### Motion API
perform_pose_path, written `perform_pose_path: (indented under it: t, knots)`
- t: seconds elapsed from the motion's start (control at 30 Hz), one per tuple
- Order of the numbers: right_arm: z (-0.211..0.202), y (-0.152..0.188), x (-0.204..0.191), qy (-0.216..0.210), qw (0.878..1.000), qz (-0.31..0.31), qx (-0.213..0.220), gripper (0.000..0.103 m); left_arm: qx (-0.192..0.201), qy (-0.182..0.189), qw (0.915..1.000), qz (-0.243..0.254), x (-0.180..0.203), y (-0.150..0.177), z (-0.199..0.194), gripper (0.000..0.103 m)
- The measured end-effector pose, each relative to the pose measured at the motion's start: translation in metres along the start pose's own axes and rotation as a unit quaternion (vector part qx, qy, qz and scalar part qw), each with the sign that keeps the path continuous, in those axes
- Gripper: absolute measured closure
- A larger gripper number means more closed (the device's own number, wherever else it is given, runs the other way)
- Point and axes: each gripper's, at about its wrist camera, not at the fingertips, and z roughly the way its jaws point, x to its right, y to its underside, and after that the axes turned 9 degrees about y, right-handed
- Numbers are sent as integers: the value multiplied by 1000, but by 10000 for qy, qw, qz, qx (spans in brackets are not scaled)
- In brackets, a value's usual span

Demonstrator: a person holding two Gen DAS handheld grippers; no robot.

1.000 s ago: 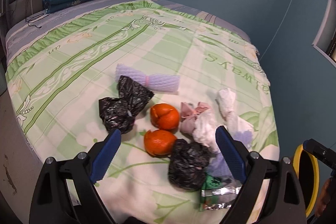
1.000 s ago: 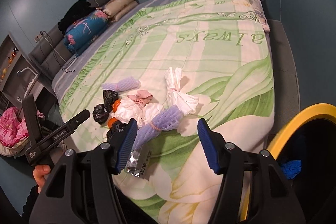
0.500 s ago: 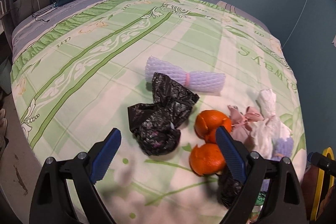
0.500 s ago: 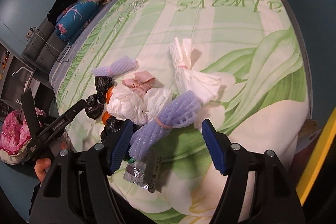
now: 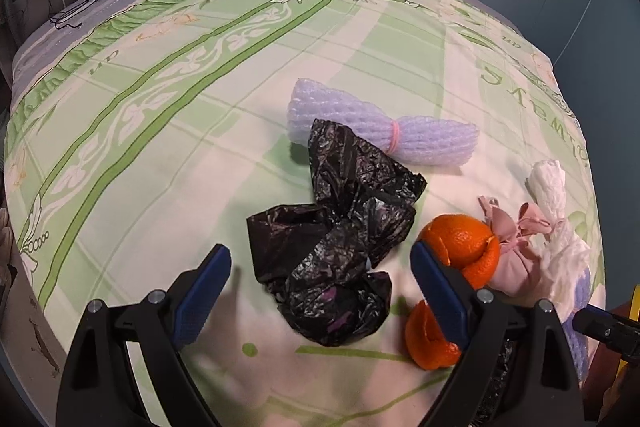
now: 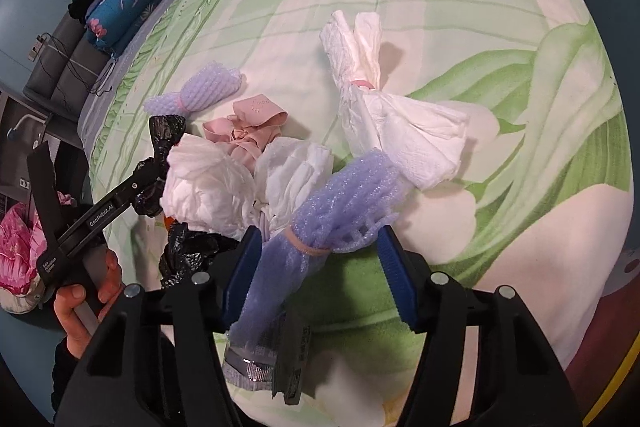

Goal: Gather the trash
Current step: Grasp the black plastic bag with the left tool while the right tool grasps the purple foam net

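Both grippers are closing in on the trash pile on the bed (image 5: pixel 168 131), each lined up for a first pick. The left gripper (image 5: pixel 320 267) tilts steeply down, jaws apart and empty, straddling the black bag (image 5: pixel 336 247) just left of the orange peel (image 5: pixel 464 239). The right gripper (image 6: pixel 316 259), also pitched down, has just narrowed its jaws; they bracket the purple foam net (image 6: pixel 320 223) without pressing it, right of the peel. Next, each likely must drop lower and clamp.

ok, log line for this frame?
left hand-held gripper: open over black bag | right hand-held gripper: open, astride purple foam net | nothing held
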Motion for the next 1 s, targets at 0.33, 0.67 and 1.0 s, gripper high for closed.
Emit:
perform_pose_path:
  t: [0.33,0.67,1.0]
  knots:
    - [8,1,0,-45,9999,-15,-157,53,-129,101,9998,127,6,3,13,37]
    - [8,3,-7,-35,9998,-206,-46,71,-98,-40,9999,0,4,8,8,58]
    - [-9,5,-4,-115,9996,-215,117,92,-109,146,9994,-278,0,14,-8,65]
